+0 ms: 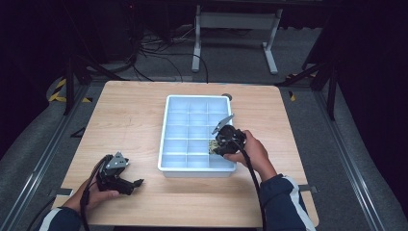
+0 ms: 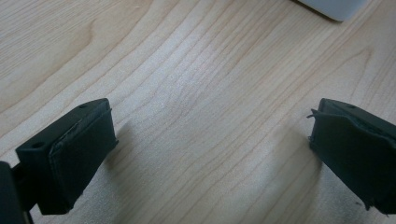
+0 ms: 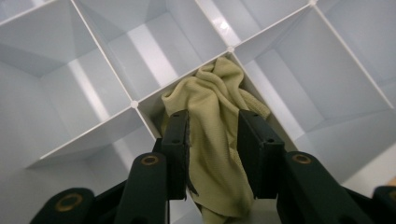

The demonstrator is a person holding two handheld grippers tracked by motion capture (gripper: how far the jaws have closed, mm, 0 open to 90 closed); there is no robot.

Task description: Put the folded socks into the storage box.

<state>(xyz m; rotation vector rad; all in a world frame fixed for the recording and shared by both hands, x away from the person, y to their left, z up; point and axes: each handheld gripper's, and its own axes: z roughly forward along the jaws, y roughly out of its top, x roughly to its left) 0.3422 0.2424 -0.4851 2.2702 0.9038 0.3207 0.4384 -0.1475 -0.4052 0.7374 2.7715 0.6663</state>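
A white compartment tray (image 1: 162,144) stands on the wooden table (image 1: 130,120), right of centre. An olive-green cloth (image 3: 210,84) lies bunched in one compartment near the tray's front right corner, where it looks like a small pale lump (image 1: 211,146) in the high view. My right gripper (image 3: 215,114) reaches down into that compartment, its jaws partly apart on either side of the cloth, with a thin dark gap at the left jaw. My left gripper (image 1: 136,185) rests low at the table's front left. It (image 2: 210,135) is open wide over bare wood.
The tray's dividers (image 3: 98,135) form several other compartments around the cloth. A corner of the tray (image 2: 336,9) shows at the top right of the left gripper view. Beyond the table's far edge are a white frame (image 1: 235,29) and cables on the floor.
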